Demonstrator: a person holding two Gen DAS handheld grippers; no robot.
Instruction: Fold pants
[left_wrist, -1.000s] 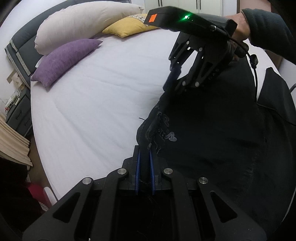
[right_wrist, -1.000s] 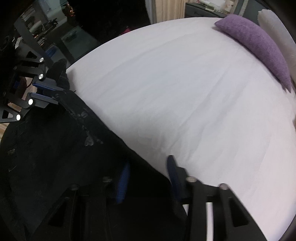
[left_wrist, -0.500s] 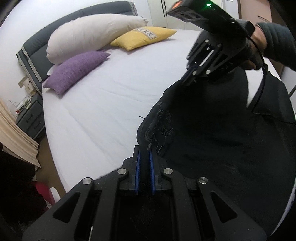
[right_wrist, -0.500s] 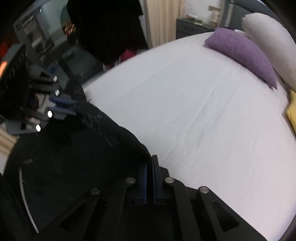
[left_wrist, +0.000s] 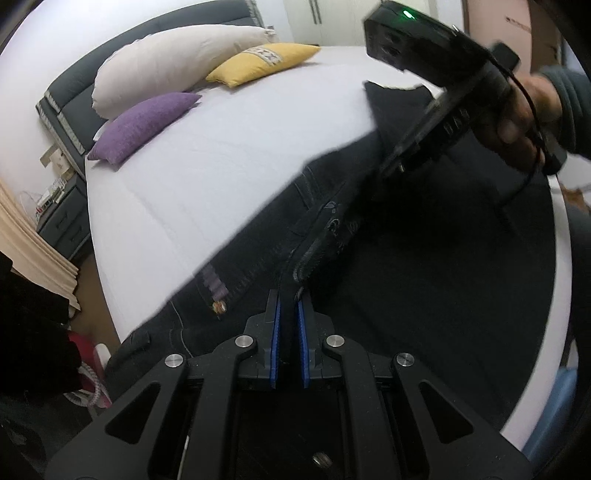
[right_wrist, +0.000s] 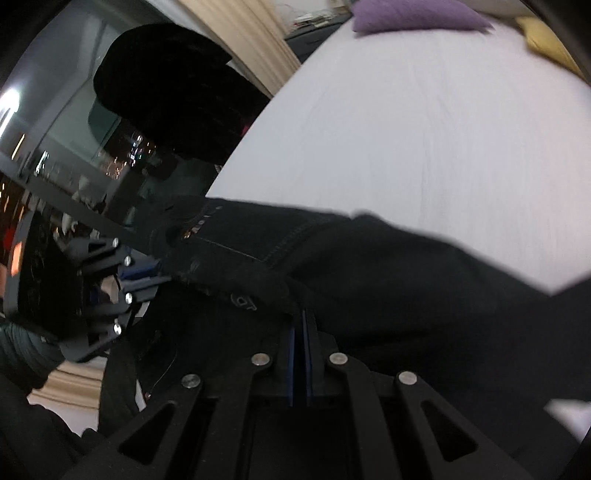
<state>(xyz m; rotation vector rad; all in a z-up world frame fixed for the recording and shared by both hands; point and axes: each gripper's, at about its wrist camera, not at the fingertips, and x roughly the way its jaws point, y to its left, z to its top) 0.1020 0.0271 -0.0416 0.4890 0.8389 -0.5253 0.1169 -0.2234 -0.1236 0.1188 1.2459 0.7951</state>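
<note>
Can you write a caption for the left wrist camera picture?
Left gripper and right gripper pinch black pants over a white bed.

A home bedroom: white-sheeted bed (left_wrist: 229, 177), pillows (left_wrist: 177, 70), padded headboard (left_wrist: 74, 99), nightstand (left_wrist: 62, 221)

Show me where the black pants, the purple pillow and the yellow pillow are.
black pants (left_wrist: 424, 258): left wrist view, on the dark cloth spread over the bed.
purple pillow (left_wrist: 144, 125): left wrist view, middle of its top face.
yellow pillow (left_wrist: 264, 61): left wrist view, middle of the cushion, by the patterned band.
</note>
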